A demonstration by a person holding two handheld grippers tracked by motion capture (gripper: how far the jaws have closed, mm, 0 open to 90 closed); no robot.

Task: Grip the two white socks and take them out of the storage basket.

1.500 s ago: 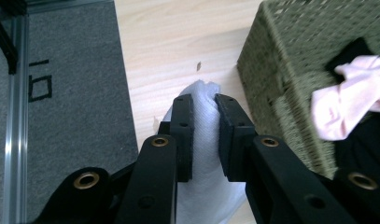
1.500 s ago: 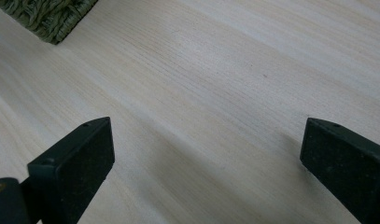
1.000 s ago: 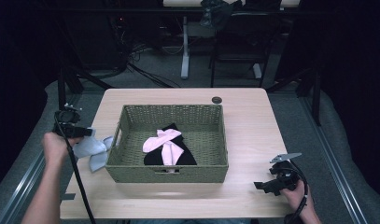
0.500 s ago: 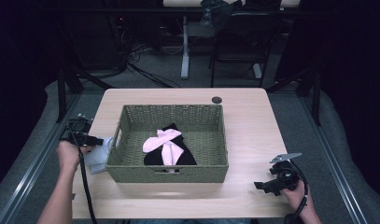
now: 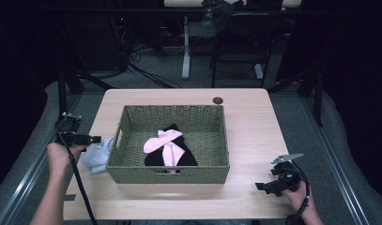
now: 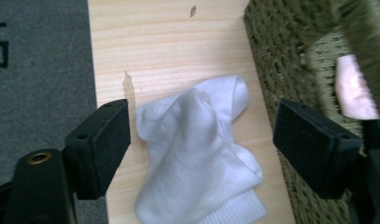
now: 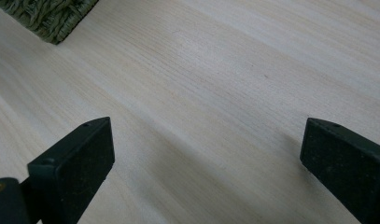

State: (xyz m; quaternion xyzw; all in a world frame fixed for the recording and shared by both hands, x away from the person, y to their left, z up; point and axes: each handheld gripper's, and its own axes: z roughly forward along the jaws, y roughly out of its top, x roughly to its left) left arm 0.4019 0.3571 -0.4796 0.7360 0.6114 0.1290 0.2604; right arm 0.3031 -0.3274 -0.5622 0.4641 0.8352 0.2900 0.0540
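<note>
The high view looks forward and down from above the person's side of the wooden table [image 5: 245, 117], far enough back to take in the whole tabletop, the woven basket [image 5: 170, 171] and the dark floor beyond. The left gripper view sits close over the table's left edge, looking steeply down past its own jaws at a white sock [image 6: 197, 149], with the basket wall at its right. The right gripper view rides low and near the bare wood, probably aimed toward the basket, whose corner shows top left. All three share the basket and tabletop.
</note>
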